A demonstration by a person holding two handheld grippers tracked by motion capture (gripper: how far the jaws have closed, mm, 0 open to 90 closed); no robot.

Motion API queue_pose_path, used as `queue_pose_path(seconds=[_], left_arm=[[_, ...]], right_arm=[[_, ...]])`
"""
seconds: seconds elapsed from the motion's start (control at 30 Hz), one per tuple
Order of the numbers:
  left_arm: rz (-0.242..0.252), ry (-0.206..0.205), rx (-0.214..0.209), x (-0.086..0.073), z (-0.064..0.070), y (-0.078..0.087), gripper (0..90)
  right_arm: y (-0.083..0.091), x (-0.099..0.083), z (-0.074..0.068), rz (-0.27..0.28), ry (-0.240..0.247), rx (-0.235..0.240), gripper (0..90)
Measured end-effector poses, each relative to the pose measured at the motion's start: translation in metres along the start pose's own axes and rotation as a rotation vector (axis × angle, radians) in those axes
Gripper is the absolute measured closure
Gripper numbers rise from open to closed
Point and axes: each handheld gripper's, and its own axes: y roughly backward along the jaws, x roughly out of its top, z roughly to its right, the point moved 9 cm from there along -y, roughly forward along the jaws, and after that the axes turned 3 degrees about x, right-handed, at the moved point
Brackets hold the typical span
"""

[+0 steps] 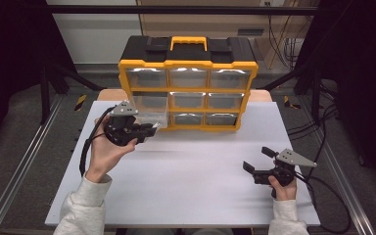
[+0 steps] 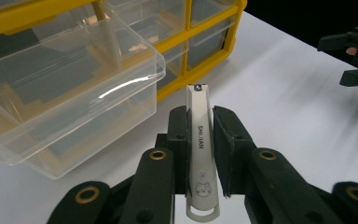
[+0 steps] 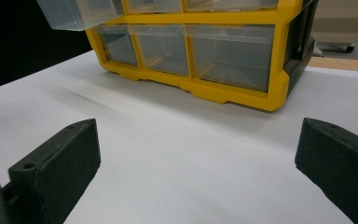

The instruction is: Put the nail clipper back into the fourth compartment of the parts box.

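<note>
- My left gripper (image 2: pixel 200 154) jaws clamp a nail clipper (image 2: pixel 200 140) just beside the open drawer (image 2: pixel 74 93).
- I should lift it over the rim before releasing.
- Right gripper (image 1: pixel 259 164) rests wide open, empty, on the bench (image 1: pixel 200 166).

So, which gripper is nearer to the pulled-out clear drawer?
Left. The left gripper, shut on a nail clipper, sits just before the pulled-out clear drawer. The right gripper rests open far off, near the table's right front.
</note>
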Motion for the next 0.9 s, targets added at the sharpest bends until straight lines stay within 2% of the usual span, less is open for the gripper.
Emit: queue_pose_path(seconds=[0.9], left_arm=[[0.015, 0.003, 0.037, 0.033, -0.023, 0.005, 76.2]], right_arm=[[0.001, 0.001, 0.001, 0.003, -0.002, -0.002, 0.3]])
